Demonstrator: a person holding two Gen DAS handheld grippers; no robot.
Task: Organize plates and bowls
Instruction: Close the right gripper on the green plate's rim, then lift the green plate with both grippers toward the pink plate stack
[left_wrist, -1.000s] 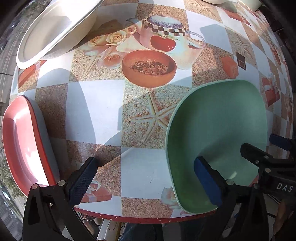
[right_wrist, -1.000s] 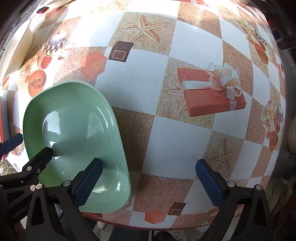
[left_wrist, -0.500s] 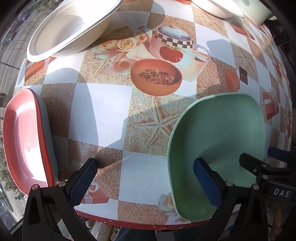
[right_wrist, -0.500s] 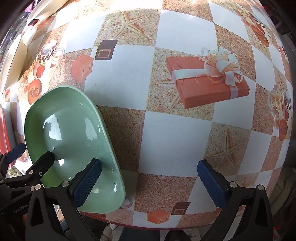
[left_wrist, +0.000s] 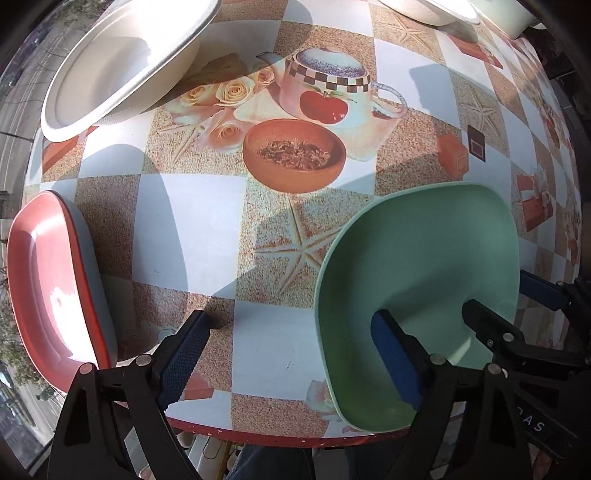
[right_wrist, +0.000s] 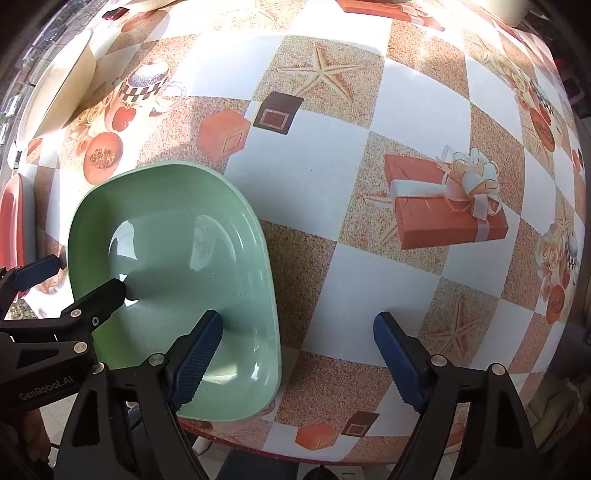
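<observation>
A green bowl sits at the table's near edge; it also shows in the right wrist view. My left gripper is open, its right finger over the bowl's near part and its left finger over bare tablecloth. My right gripper is open, its left finger over the bowl's right side and its right finger over the table. A red plate lies at the left edge. A white bowl sits at the far left.
The round table has a patterned cloth with printed teapots, gifts and starfish. More pale dishes stand at the far edge. The table's near rim runs just under both grippers.
Both grippers have drawn back slightly from the table, so more of the far side shows. Both stay open over the green bowl, which has not moved.
</observation>
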